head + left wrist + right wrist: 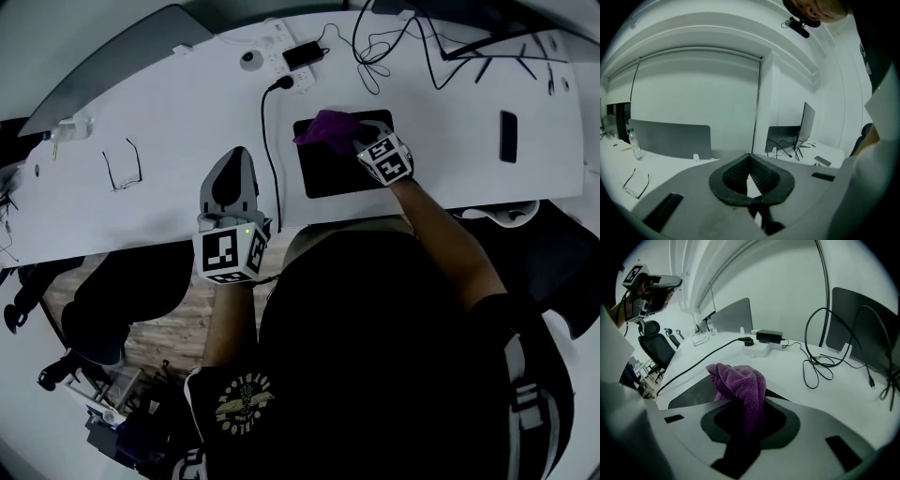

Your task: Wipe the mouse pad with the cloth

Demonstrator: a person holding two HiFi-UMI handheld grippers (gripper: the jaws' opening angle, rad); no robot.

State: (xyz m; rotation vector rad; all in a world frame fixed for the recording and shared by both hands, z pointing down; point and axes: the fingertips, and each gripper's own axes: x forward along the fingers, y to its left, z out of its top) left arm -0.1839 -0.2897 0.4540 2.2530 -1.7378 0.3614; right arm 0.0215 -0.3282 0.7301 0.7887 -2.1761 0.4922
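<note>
A black mouse pad point(339, 169) lies on the white desk point(169, 122), a little right of centre. A bunched purple cloth point(327, 127) rests over the pad's far left part. My right gripper point(355, 139) is shut on the cloth, which trails back between its jaws. In the right gripper view the cloth point(743, 380) rises from the right gripper point(749, 416), with the pad point(691, 392) showing to the left. My left gripper point(234, 161) hovers over the desk's front edge, left of the pad. In its own view the left gripper point(750, 161) is shut on nothing.
A power strip point(279, 62) and black adapter point(303, 53) sit at the back, with a cable point(266, 141) running past the pad's left side. Loose cables point(412, 47) lie at the back right. Glasses point(122, 165) lie at the left, a small black device point(507, 136) at the right.
</note>
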